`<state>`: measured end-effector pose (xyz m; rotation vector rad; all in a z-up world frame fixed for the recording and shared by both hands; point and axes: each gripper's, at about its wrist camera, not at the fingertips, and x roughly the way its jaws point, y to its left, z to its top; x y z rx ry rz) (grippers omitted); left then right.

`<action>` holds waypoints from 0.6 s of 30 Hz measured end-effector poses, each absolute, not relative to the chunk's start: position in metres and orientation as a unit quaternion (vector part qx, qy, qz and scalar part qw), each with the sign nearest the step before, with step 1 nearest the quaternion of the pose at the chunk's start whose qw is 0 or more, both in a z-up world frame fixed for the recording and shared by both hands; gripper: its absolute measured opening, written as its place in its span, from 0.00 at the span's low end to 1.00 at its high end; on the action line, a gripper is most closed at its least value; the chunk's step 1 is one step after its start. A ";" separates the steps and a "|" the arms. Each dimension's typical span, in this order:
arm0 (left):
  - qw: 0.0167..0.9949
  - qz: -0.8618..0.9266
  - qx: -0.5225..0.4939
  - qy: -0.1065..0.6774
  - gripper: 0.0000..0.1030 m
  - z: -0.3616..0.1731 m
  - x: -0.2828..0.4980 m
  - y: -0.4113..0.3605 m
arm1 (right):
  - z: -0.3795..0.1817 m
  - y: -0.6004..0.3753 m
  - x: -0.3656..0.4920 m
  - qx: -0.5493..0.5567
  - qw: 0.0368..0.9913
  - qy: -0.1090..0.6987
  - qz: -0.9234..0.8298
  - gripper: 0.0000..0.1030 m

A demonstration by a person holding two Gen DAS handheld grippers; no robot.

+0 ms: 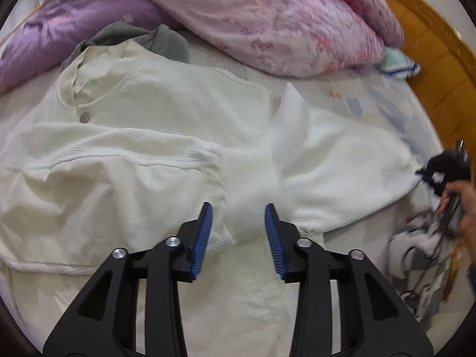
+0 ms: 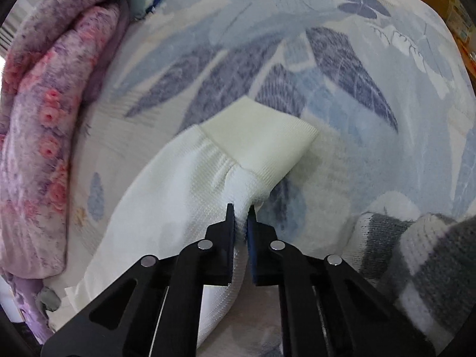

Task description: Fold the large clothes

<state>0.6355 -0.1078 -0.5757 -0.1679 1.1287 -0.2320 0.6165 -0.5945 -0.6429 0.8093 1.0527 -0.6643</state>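
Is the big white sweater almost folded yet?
Not yet. The white sweater lies spread on the bed, one sleeve across its front. The right hand-held gripper pinches the other sleeve near its cuff; the left hand-held gripper hovers open. Most folding remains.

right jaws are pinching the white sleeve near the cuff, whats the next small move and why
Probably carry the white ribbed knit sleeve inward across the cream sweater body. The right gripper is shut on it, it lies stretched out sideways, and the left gripper hovers open.

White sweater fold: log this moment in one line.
left gripper: open over white sweater | right gripper: shut on sleeve near cuff
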 end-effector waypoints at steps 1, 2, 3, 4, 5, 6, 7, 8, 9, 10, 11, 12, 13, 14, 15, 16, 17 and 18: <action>0.841 -0.108 -0.096 0.522 0.47 -0.570 0.635 -0.101 | -0.635 -0.591 0.613 0.363 0.746 0.469 -0.302 0.05; 0.846 -0.107 -0.116 0.509 0.53 -0.563 0.634 -0.094 | -0.627 -0.585 0.613 0.357 0.755 0.461 -0.301 0.05; 0.851 -0.105 -0.139 0.496 0.59 -0.557 0.633 -0.084 | -0.618 -0.579 0.612 0.348 0.766 0.450 -0.298 0.05; 0.855 -0.094 -0.162 0.484 0.61 -0.552 0.632 -0.072 | -0.606 -0.571 0.609 0.333 0.784 0.435 -0.291 0.05; 0.856 -0.083 -0.169 0.482 0.65 -0.552 0.634 -0.064 | -0.600 -0.569 0.614 0.321 0.795 0.427 -0.287 0.04; 0.855 -0.065 -0.163 0.487 0.65 -0.555 0.636 -0.058 | -0.591 -0.563 0.613 0.309 0.805 0.419 -0.283 0.04; 0.850 -0.033 -0.139 0.506 0.66 -0.564 0.640 -0.052 | -0.582 -0.557 0.615 0.300 0.815 0.410 -0.277 0.04; 0.842 -0.012 -0.124 0.525 0.66 -0.576 0.644 -0.048 | -0.569 -0.547 0.614 0.288 0.828 0.399 -0.268 0.04; 0.829 0.002 -0.116 0.546 0.66 -0.590 0.648 -0.043 | -0.556 -0.536 0.615 0.275 0.841 0.389 -0.257 0.04; 0.803 0.012 -0.112 0.585 0.65 -0.614 0.654 -0.037 | -0.546 -0.527 0.615 0.265 0.850 0.381 -0.249 0.04; 0.781 0.015 -0.112 0.614 0.65 -0.631 0.657 -0.035 | -0.532 -0.513 0.617 0.252 0.863 0.370 -0.233 0.04; 0.763 0.012 -0.121 0.634 0.64 -0.646 0.660 -0.031 | -0.520 -0.499 0.619 0.243 0.874 0.361 -0.216 0.04; 0.766 0.005 -0.125 0.630 0.64 -0.650 0.661 -0.030 | -0.508 -0.480 0.621 0.233 0.884 0.354 -0.197 0.04; 0.768 -0.003 -0.123 0.629 0.64 -0.647 0.662 -0.030 | -0.498 -0.461 0.623 0.224 0.893 0.349 -0.178 0.04; 0.770 -0.012 -0.131 0.625 0.64 -0.642 0.662 -0.028 | -0.493 -0.446 0.626 0.219 0.898 0.346 -0.162 0.04; 0.778 -0.026 -0.152 0.609 0.65 -0.632 0.660 -0.022 | -0.484 -0.420 0.629 0.213 0.905 0.344 -0.134 0.04; 0.787 -0.028 -0.159 0.596 0.65 -0.621 0.658 -0.017 | -0.479 -0.404 0.631 0.207 0.909 0.343 -0.116 0.04; 0.793 -0.029 -0.160 0.587 0.65 -0.612 0.656 -0.012 | -0.474 -0.380 0.633 0.200 0.913 0.342 -0.093 0.04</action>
